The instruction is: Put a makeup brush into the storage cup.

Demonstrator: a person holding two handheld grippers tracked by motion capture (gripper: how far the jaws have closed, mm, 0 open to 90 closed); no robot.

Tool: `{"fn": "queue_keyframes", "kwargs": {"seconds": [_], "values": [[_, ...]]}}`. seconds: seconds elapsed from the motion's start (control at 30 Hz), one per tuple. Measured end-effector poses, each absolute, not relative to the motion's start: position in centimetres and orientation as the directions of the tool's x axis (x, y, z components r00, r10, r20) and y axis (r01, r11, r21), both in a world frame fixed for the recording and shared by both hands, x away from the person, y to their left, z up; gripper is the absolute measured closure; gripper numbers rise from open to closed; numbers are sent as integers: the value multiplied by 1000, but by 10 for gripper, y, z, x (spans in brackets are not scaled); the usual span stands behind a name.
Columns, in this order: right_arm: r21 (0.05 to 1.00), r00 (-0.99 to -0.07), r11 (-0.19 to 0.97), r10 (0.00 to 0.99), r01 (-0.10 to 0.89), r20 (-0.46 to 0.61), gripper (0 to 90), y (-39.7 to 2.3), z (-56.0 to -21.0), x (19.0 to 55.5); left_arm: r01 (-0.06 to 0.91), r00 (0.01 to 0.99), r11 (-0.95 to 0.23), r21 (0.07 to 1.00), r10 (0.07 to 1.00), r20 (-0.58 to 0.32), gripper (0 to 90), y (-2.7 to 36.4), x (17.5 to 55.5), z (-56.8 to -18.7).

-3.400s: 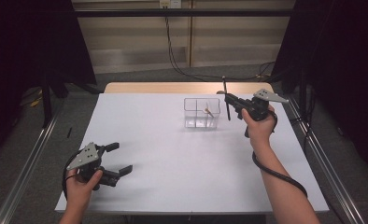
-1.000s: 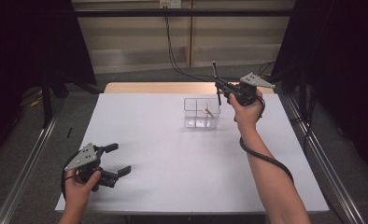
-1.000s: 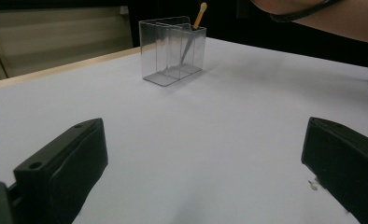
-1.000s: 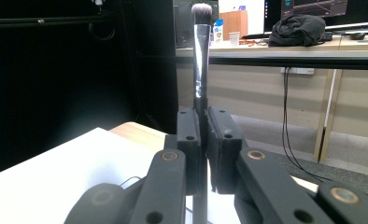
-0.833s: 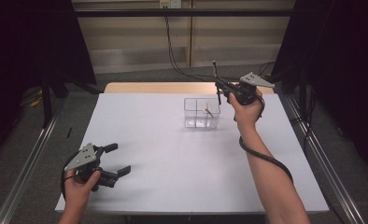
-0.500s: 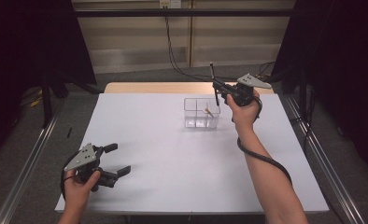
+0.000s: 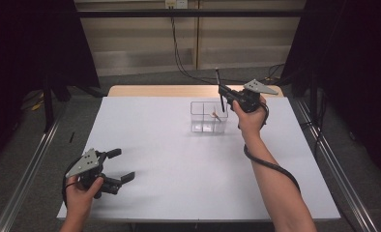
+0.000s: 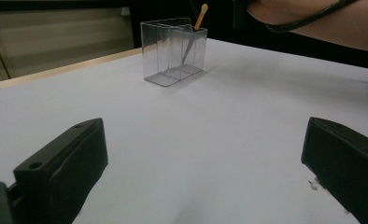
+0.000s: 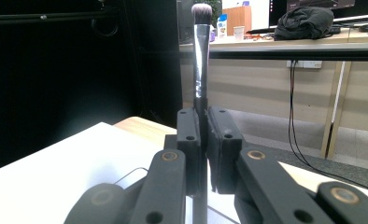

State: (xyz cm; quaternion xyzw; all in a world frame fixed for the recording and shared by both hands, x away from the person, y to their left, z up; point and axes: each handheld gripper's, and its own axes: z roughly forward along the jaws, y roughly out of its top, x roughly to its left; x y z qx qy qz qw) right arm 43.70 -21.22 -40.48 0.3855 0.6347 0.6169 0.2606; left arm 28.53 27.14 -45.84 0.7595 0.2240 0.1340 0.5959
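My right gripper point(image 9: 201, 149) clamps a slim makeup brush point(image 9: 200, 60) upright, its metal ferrule and soft dark bristle head on top, just above the clear, boxy plastic organizer point(image 7: 208, 117). A wooden-tipped stick point(image 8: 200, 16) leans inside that organizer. My left gripper point(image 7: 118, 166) rests wide apart and empty, well away from it on the smooth white table point(image 7: 179, 159).

Looks like a lab or office test setup: a white table point(image 7: 179, 159) boxed in by black curtains point(image 7: 29, 48), metal rails point(image 7: 26, 164) along the floor, loose cables point(image 7: 179, 53) on the wall, and desks with monitors point(image 9: 359, 9) behind.
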Motion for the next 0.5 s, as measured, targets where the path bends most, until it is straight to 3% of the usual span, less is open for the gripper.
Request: {"fn": "queue_keyframes", "kwargs": {"seconds": [0.5], "values": [[982,-569,-50,809,181,146,847,-211,-413,436,178,864,-190,965,499,-61,4,272,285,-458]]}}
